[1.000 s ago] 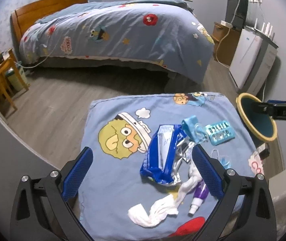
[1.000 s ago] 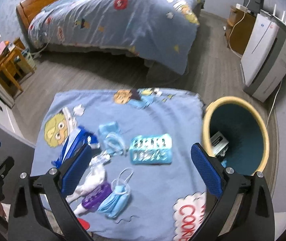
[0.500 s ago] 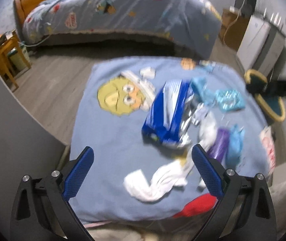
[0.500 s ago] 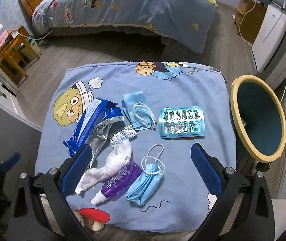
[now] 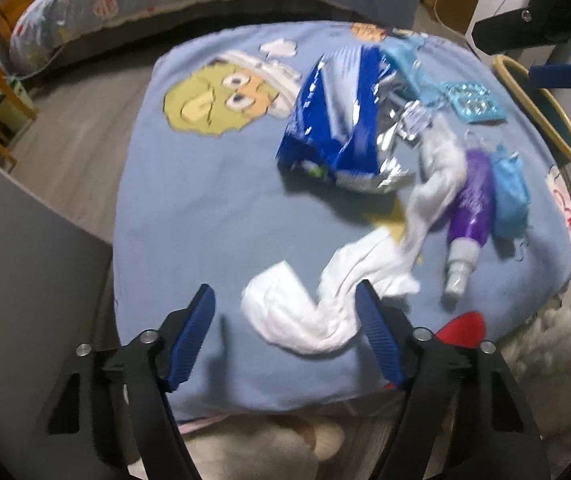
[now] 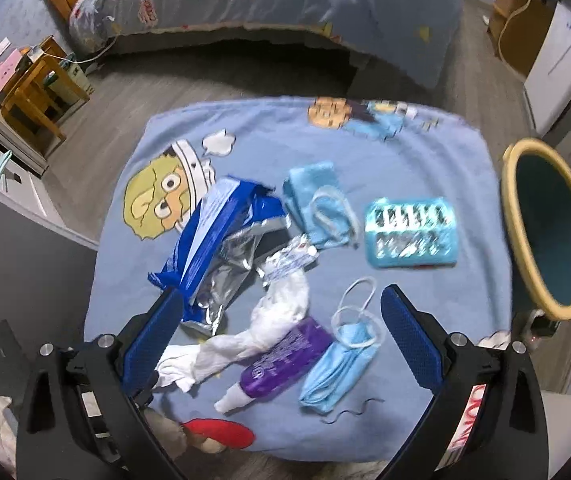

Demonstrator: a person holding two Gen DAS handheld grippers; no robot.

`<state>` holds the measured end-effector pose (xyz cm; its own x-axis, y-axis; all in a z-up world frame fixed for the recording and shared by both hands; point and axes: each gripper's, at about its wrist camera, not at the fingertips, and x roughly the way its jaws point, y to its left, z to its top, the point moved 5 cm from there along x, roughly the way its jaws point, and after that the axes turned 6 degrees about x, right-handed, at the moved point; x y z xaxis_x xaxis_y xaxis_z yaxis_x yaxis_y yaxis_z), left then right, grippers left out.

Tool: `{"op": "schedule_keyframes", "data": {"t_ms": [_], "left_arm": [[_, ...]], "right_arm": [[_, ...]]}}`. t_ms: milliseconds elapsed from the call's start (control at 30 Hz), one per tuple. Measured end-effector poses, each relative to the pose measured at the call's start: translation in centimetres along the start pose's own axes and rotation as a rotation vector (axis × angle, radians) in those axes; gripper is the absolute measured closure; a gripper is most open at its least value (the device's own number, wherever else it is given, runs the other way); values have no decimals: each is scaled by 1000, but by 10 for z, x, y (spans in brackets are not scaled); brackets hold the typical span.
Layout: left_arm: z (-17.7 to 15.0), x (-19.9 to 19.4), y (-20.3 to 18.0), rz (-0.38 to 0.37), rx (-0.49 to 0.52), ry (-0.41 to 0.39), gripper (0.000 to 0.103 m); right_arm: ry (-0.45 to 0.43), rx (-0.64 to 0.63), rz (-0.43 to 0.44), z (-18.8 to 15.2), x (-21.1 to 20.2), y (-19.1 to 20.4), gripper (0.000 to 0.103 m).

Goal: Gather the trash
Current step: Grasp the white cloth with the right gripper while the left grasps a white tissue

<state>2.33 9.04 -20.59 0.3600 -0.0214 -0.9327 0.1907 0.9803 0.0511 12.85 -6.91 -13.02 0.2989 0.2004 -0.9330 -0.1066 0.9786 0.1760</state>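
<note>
Trash lies on a blue cartoon blanket [image 5: 205,200]. My left gripper [image 5: 285,316] hangs low over the near end of a twisted white tissue [image 5: 305,316]. Its jaws are closing with the tissue between them, and the left pad stands clear of it. My right gripper [image 6: 281,320] is above the tissue [image 6: 281,312], a purple bottle [image 6: 285,360] and a blue mask [image 6: 337,364]; its jaws are wide and closing slightly, touching nothing. Farther back lie a blue foil wrapper [image 6: 213,232], a folded mask [image 6: 317,204] and a blister pack [image 6: 411,236].
A yellow-rimmed teal bin [image 6: 509,200] stands off the blanket's right edge. A bed [image 6: 285,0] fills the back, a wooden side table [image 6: 33,92] stands at the left, and a white appliance [image 6: 565,52] at the right. A red shape [image 6: 221,432] marks the blanket's near edge.
Both grippers have sunk toward the blanket and tipped further down. The left jaws have narrowed around the white tissue. The right gripper has shifted left from the bin side to above the bottle and mask.
</note>
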Motion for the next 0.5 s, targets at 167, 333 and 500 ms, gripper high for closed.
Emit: {"op": "schedule_keyframes", "data": {"t_ms": [167, 333, 500], "left_arm": [[-2, 6, 0, -25, 6, 18, 39], [0, 12, -3, -49, 21, 39, 63], [4, 12, 5, -28, 8, 34, 76]], "right_arm": [[87, -23, -19, -13, 30, 7, 35], [113, -48, -56, -16, 45, 6, 46], [129, -41, -72, -15, 57, 2, 58]]}}
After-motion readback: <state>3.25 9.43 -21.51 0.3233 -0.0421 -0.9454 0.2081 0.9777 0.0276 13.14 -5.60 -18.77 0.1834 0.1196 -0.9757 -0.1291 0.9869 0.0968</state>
